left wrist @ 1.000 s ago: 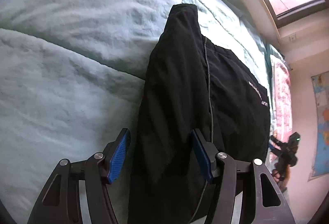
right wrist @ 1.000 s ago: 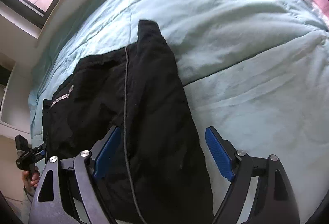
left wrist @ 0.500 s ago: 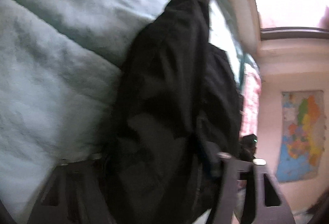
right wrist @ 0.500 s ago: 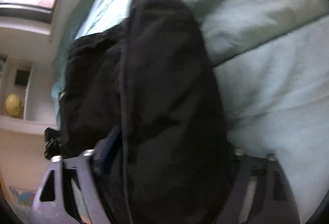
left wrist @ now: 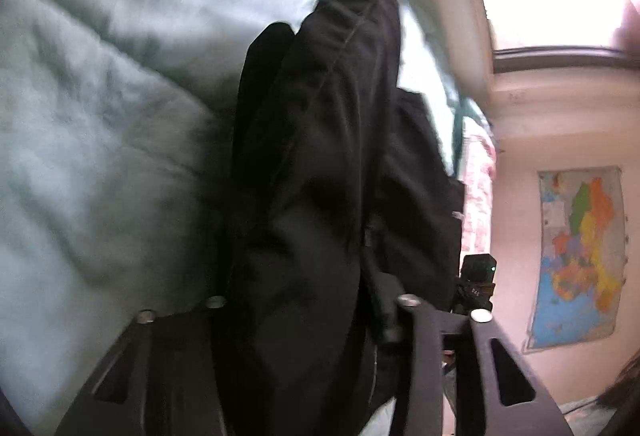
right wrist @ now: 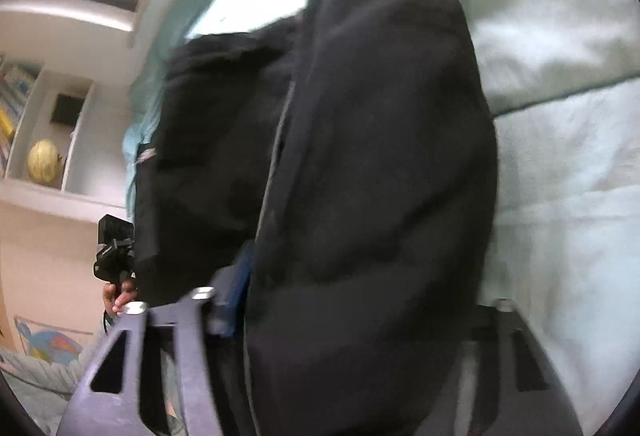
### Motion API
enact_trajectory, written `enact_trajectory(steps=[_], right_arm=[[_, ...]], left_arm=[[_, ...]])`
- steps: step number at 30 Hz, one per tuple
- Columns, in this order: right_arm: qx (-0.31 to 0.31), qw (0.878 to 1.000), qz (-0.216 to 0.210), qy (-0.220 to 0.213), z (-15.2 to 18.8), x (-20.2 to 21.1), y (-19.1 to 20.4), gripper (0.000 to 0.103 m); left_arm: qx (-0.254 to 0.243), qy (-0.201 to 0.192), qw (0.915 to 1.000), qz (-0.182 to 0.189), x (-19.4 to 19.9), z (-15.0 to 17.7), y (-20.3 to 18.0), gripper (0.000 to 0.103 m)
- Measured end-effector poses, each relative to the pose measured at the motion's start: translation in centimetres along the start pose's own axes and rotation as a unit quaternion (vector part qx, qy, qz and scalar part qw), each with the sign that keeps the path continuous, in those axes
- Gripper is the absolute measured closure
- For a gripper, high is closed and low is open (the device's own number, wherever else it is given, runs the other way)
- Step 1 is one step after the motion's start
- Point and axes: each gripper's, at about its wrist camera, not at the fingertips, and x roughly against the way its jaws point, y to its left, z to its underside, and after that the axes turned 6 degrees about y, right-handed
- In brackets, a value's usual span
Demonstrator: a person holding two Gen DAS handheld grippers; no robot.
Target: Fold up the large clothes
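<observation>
A black garment (left wrist: 320, 196) lies partly folded on a pale green quilted bed (left wrist: 88, 156), its long doubled panel running up the middle of both wrist views toward the top of the frame. The left tongs (left wrist: 308, 310) are closing with the near end of the cloth bunched between the arms; the right tongs (right wrist: 352, 300) are closing likewise, the fabric filling the gap so fully that only a sliver of a blue pad shows at lower centre of the right view. Whether the pads already press the cloth cannot be told through the blur.

The lengthwise fold looks done: one side lies over the other, a pale seam line tracing the overlap. Still to come, by the look of it, is the crosswise fold, with both near corners apparently being gathered for it. A map poster (left wrist: 580, 256) hangs at right.
</observation>
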Motion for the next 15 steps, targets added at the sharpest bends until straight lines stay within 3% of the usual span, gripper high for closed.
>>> enact_trajectory(steps=[2,9,15], right_arm=[[0.017,1.0,-0.014,-0.016,0.9,1.4,1.7,0.056],[0.097,0.994,-0.042,-0.037,6.9,5.6,10.2,0.057],[0.099,0.992,-0.052,-0.058,13.3,10.0,12.6,0.057]], left_arm=[[-0.015,-0.012,0.9997,0.017,1.2,1.2,-2.2,0.066],[-0.108,-0.042,0.992,0.05,6.4,9.3,-11.9,0.067],[-0.12,-0.048,0.9895,0.064,11.0,15.0,-12.4,0.067]])
